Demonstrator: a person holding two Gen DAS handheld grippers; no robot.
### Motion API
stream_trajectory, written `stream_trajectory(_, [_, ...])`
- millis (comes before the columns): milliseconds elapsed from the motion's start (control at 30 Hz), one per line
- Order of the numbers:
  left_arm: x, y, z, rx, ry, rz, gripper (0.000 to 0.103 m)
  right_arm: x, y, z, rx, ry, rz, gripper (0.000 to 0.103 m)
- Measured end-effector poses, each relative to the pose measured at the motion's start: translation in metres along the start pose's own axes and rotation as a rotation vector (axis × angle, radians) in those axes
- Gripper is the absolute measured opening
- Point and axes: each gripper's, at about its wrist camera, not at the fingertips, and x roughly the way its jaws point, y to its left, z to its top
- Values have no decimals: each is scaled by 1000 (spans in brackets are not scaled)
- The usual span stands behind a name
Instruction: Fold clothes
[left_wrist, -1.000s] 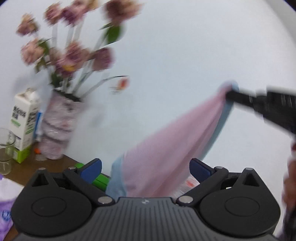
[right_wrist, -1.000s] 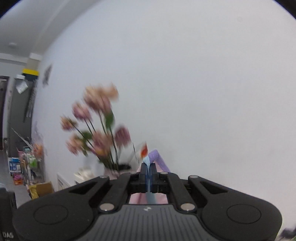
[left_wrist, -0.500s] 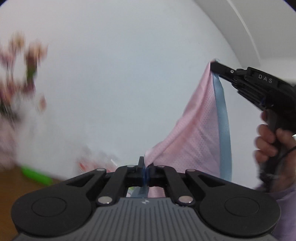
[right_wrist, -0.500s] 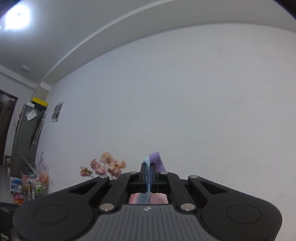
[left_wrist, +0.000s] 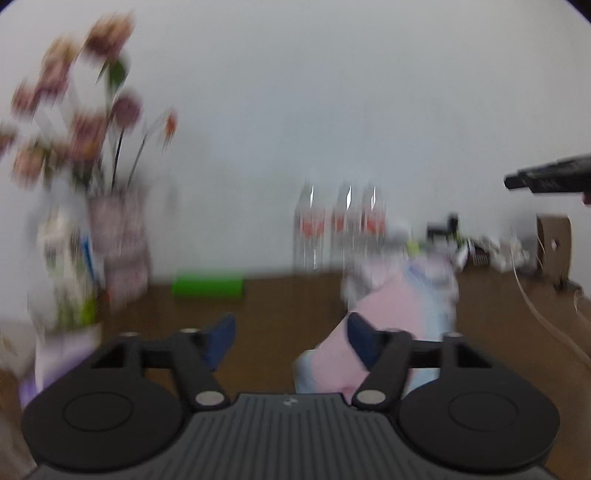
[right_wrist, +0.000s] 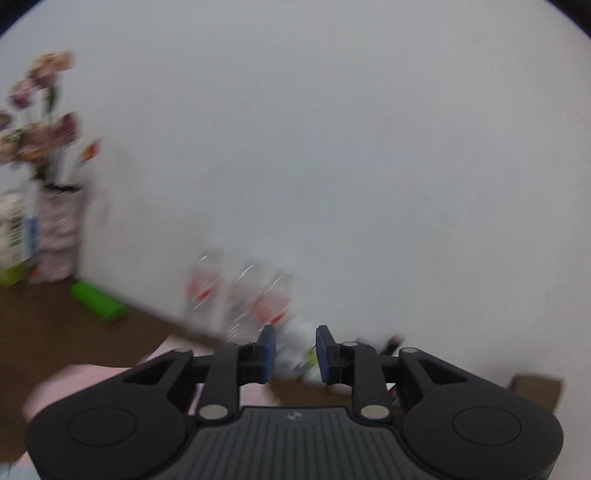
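Note:
A pink garment with light blue trim (left_wrist: 391, 314) lies bunched on the brown table (left_wrist: 277, 306), just right of and beyond my left gripper (left_wrist: 291, 336), which is open and empty. In the right wrist view the pink garment (right_wrist: 92, 373) shows at lower left, below my right gripper (right_wrist: 293, 350), which is open and empty above the table. The right gripper's tip (left_wrist: 546, 179) shows at the far right of the left wrist view, held in the air. Both views are motion-blurred.
A vase of pink flowers (left_wrist: 118, 236) and a milk carton (left_wrist: 62, 266) stand at the left. A green cylinder (left_wrist: 207, 284) lies by the wall. Three clear bottles (left_wrist: 340, 229) stand at the back. Clutter and a cardboard box (left_wrist: 554, 243) sit at right.
Both grippers have opened and let go of the garment, which dropped from being held up in the air onto the table. Both cameras have tilted down.

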Motion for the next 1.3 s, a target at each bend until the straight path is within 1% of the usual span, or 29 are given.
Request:
stream_trajectory(33, [-2,9,-21,-32,30,-8,72,-12,13,-24,12,21,101,40])
stream_trajectory(67, [-4,16,-39,-66,52,-5,72,-22,36,-41,13,53,214,43])
stream_trajectory(100, [-7,24,-54,-108,70,23,71,-31,65,-54,6,91,334,43])
stream_trajectory(167, [-13,43,-71,-210,87,104,71,-51,117,-82,15,160,539,43])
stream_trajectory(200, [-18,51,-77,-270,88,127,71,-57,137,-92,20,193,612,43])
stream_trajectory(233, [-24,56,-81,-318,81,133,71,-62,149,-100,15,223,661,44])
stream_trajectory(267, [-31,59,-82,-353,70,130,71,-61,163,-105,1,244,689,44])
stream_trajectory(300, [-37,61,-83,-365,62,134,71,-53,174,-108,-6,261,688,43])
stream_trajectory(367, [-47,57,-83,-338,54,158,72,-32,184,-107,10,286,631,42])
stream_trajectory(400, [-53,52,-83,-309,50,179,72,-24,189,-106,19,284,607,34])
stream_trajectory(433, [-57,47,-84,-284,48,194,74,-22,190,-101,23,280,583,6])
stream_trajectory(467, [-60,45,-85,-272,49,195,74,-22,190,-95,24,273,561,3])
stream_trajectory(500, [-62,44,-87,-268,50,187,75,-28,184,-90,38,240,551,1])
stream_trajectory(567, [-67,41,-92,-261,50,164,75,-49,153,-69,112,139,563,1])
stream_trajectory(600, [-70,38,-93,-254,47,139,75,-60,133,-58,160,87,572,1])
stream_trajectory(633, [-71,33,-93,-243,44,110,77,-68,110,-50,198,46,557,1])
stream_trajectory(733, [-65,15,-93,-217,38,46,88,-91,41,-36,283,-54,465,2])
stream_trajectory(767, [-60,7,-92,-211,48,29,88,-96,19,-38,299,-57,427,2])
stream_trajectory(833, [-52,-11,-94,-175,59,-3,88,-97,-13,-54,326,-12,356,2])
stream_trajectory(867, [-48,-20,-95,-154,63,-19,88,-95,-27,-65,351,14,336,2])
stream_trajectory(933, [-41,-37,-97,-116,66,-45,88,-93,-38,-84,382,38,315,2])
stream_trajectory(1000, [-38,-47,-96,-104,69,-55,88,-94,-43,-97,398,48,303,2])
stream_trajectory(1067, [-37,-54,-94,-94,71,-66,88,-98,-40,-99,393,37,316,2])
stream_trajectory(1133, [-45,-57,-92,-72,34,-65,88,-101,-35,-89,375,8,361,2])
stream_trajectory(1167, [-51,-55,-90,-69,6,-53,87,-102,-27,-79,364,-12,398,2])
stream_trajectory(1200, [-60,-49,-88,-85,-29,-28,87,-105,-12,-66,330,-30,458,2])
stream_trajectory(1267, [-84,-26,-83,-147,-117,39,87,-110,24,-42,231,-59,599,2])
stream_trajectory(1300, [-97,-11,-83,-177,-161,78,87,-110,45,-37,176,-44,668,6])
